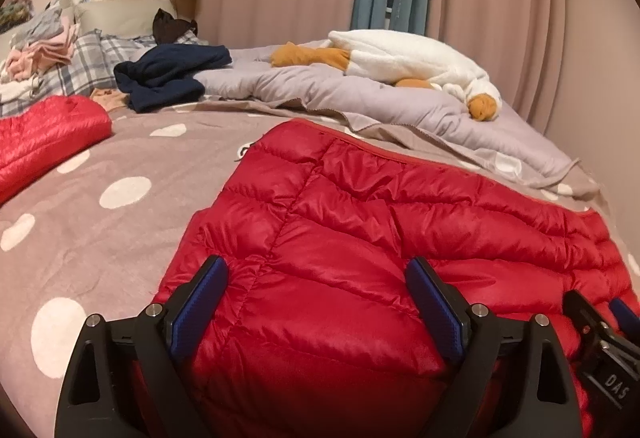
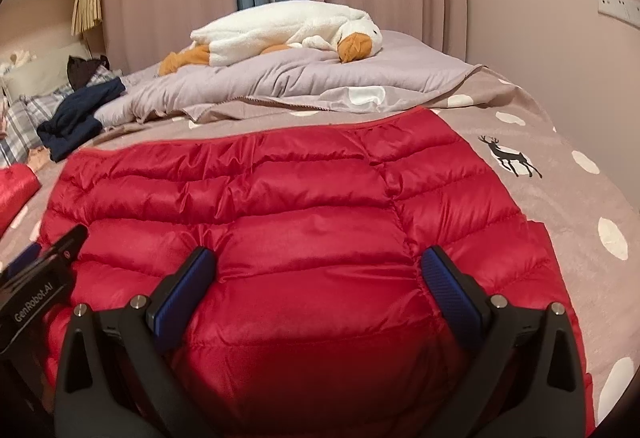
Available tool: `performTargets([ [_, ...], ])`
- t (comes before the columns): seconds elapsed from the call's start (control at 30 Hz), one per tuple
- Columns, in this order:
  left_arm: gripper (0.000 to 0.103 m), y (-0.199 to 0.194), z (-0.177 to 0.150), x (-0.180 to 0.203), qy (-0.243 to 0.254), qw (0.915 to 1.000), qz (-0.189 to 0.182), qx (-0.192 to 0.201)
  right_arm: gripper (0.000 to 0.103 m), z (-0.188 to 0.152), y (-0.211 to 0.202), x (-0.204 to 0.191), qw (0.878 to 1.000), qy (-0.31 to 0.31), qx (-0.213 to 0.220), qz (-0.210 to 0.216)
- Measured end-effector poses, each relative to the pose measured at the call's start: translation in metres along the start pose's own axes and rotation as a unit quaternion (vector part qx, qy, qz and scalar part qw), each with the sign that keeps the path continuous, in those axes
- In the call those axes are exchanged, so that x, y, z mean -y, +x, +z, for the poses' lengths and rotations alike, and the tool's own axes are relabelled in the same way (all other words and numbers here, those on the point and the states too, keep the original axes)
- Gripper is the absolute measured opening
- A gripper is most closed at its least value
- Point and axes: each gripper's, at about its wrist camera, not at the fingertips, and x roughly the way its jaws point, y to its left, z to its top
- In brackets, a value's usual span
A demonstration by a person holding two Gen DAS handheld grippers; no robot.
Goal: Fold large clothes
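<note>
Left wrist view: left hand-held gripper (image 1: 316, 294) wide open over red puffy jacket (image 1: 380, 238), nothing held, blue pads (image 1: 200, 302) far apart. Right wrist view: right hand-held gripper (image 2: 320, 282) wide open too, nothing held, above same red puffy jacket (image 2: 280, 197). Jacket flat on spotty bed (image 1: 100, 230). White toy goose (image 2: 280, 33) on grey blanket (image 2: 300, 77) behind. Dark blue clothes (image 1: 172, 73) near pillows.

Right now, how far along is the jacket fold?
Done: red puffer jacket looks folded into a compact block on the bed. In hand: nothing; left gripper and right gripper both open over it. Left: possibly a final fold; navy garment unfolded.
</note>
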Motion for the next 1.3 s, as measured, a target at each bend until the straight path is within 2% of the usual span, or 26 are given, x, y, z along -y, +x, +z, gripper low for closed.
performTargets([
  [0.07, 0.09, -0.005, 0.0, -0.006, -0.011, 0.9999, 0.0, 0.003, 0.103, 0.001, -0.006, 0.006, 1.0, 0.009, -0.002, -0.003],
  [0.13, 0.09, -0.02, 0.0, -0.016, -0.022, 0.9992, 0.026, 0.022, 0.103, 0.001, -0.016, 0.012, 1.0, 0.018, 0.004, -0.025],
  [0.27, 0.09, -0.041, 0.004, -0.047, -0.033, 0.9928, 0.094, 0.067, 0.103, 0.003, -0.037, 0.027, 0.993, -0.018, 0.028, -0.112],
  [0.33, 0.09, -0.036, 0.004, -0.065, -0.056, 0.9922, 0.094, 0.06, 0.103, 0.001, -0.044, 0.041, 0.987, -0.02, 0.037, -0.154],
  [0.37, 0.09, -0.027, 0.003, -0.076, -0.075, 0.9943, 0.069, 0.03, 0.103, 0.0, -0.045, 0.053, 0.986, -0.004, 0.031, -0.161],
  [0.43, 0.09, -0.008, 0.0, -0.089, -0.104, 0.9943, 0.021, -0.014, 0.103, -0.004, -0.04, 0.076, 0.991, 0.037, 0.014, -0.124],
  [0.5, 0.092, 0.012, -0.003, -0.102, -0.147, 0.9875, -0.019, -0.055, 0.103, -0.011, -0.027, 0.096, 0.994, 0.088, -0.003, -0.069],
  [0.53, 0.093, 0.017, -0.004, -0.106, -0.164, 0.984, -0.031, -0.061, 0.103, -0.017, -0.018, 0.108, 0.992, 0.121, -0.018, -0.037],
  [0.6, 0.095, 0.02, -0.004, -0.106, -0.176, 0.9816, -0.038, -0.062, 0.103, -0.023, -0.007, 0.13, 0.98, 0.192, -0.038, 0.018],
  [0.67, 0.097, 0.022, -0.003, -0.098, -0.166, 0.9838, -0.027, -0.062, 0.103, -0.026, -0.005, 0.137, 0.974, 0.222, -0.035, 0.033],
  [0.77, 0.102, 0.028, 0.0, -0.091, -0.156, 0.9852, -0.008, -0.072, 0.103, -0.025, -0.003, 0.133, 0.974, 0.222, -0.04, 0.028],
  [0.97, 0.102, 0.024, -0.002, -0.1, -0.172, 0.9822, -0.018, -0.073, 0.103, -0.028, -0.003, 0.13, 0.974, 0.223, -0.042, 0.026],
  [1.03, 0.102, 0.016, -0.003, -0.105, -0.174, 0.9821, -0.009, -0.072, 0.103, -0.029, -0.01, 0.132, 0.974, 0.224, -0.041, 0.016],
  [1.17, 0.102, -0.003, -0.006, -0.11, -0.183, 0.9816, 0.024, -0.049, 0.103, -0.026, -0.024, 0.122, 0.981, 0.188, -0.026, -0.023],
  [1.3, 0.102, -0.012, -0.01, -0.124, -0.198, 0.978, 0.025, -0.06, 0.103, -0.03, -0.038, 0.127, 0.981, 0.19, -0.007, -0.031],
])
